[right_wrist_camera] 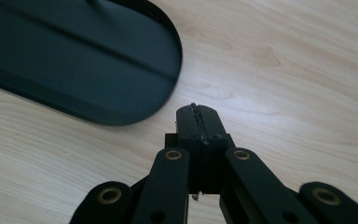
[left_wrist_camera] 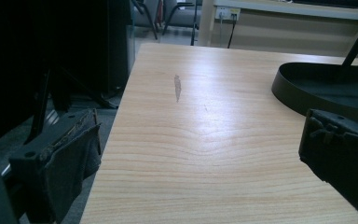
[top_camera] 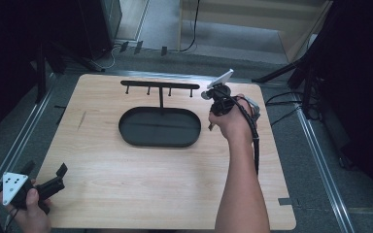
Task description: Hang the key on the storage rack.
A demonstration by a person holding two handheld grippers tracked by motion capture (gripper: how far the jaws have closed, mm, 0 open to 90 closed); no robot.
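1. Now, nearest, the left gripper (top_camera: 53, 182) sits at the table's (top_camera: 126, 194) near-left corner, jaws spread wide, holding nothing
2. Farther, the right gripper (right_wrist_camera: 199, 120) hovers beside the black oval tray (top_camera: 159, 128), jaws pressed together, empty
3. Farthest, the T-shaped rack (top_camera: 160, 86) rises behind the tray

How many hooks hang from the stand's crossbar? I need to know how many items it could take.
4, all under the black crossbar in the high view: one near its left end, one left of the post, one right of it, one near the right end.
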